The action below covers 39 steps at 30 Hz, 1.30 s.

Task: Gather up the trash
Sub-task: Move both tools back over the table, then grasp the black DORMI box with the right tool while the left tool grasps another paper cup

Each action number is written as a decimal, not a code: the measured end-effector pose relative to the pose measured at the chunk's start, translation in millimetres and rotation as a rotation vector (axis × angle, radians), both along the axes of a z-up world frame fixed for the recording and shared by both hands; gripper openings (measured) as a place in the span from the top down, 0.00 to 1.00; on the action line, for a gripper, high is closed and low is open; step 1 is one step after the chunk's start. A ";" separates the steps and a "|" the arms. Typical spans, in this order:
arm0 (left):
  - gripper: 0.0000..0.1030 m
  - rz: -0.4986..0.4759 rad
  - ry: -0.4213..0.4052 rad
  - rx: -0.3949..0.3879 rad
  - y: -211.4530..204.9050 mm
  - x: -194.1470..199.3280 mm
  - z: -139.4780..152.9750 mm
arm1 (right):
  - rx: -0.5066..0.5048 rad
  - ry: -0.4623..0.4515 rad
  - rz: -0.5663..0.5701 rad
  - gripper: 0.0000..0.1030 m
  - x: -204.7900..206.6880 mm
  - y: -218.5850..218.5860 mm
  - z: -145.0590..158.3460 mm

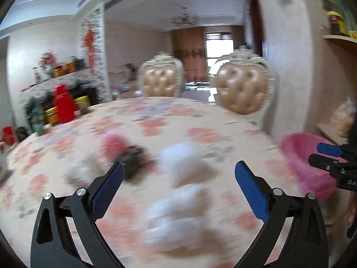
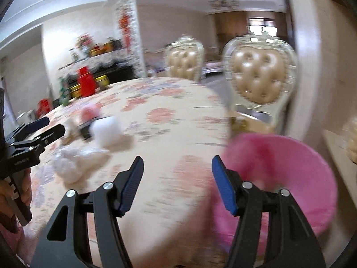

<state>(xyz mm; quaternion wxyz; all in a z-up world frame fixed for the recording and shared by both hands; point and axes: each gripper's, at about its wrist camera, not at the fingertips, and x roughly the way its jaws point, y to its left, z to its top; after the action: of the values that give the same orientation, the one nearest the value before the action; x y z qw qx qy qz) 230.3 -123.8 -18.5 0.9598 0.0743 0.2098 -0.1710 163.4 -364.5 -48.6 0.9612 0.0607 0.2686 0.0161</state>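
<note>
My left gripper (image 1: 179, 167) stands open wide above the floral tablecloth (image 1: 156, 116), with nothing held. Blurred white crumpled tissues (image 1: 178, 163) lie on the table ahead of it, and more tissue (image 1: 176, 214) lies closer in. A pink-red scrap (image 1: 113, 143) and a dark scrap (image 1: 136, 158) lie by the left fingertip. My right gripper (image 2: 177, 162) is open and empty over the table's near right edge, beside the pink bin (image 2: 290, 167). The right wrist view also shows the white tissues (image 2: 104, 131) and the left gripper (image 2: 55, 125). The left wrist view has the right gripper (image 1: 321, 155) over the pink bin (image 1: 308, 165).
Two padded chairs (image 1: 242, 89) stand at the table's far side. A red box (image 1: 63, 105), yellow tins and a bottle crowd the far left of the table. A shelf (image 2: 339, 156) runs to the right of the bin. A hand (image 2: 13, 196) holds the left gripper's handle.
</note>
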 end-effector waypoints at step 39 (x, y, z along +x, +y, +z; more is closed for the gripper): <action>0.32 0.266 0.388 -0.068 158.9 200.0 -70.3 | -0.037 0.178 0.357 0.40 233.4 202.3 -6.9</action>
<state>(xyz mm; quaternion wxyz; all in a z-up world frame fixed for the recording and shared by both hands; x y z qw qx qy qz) 430.3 35.2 -88.7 0.9174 -0.0206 0.3926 -0.0608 396.8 -162.2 -55.5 0.9165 -0.0046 0.3594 0.1756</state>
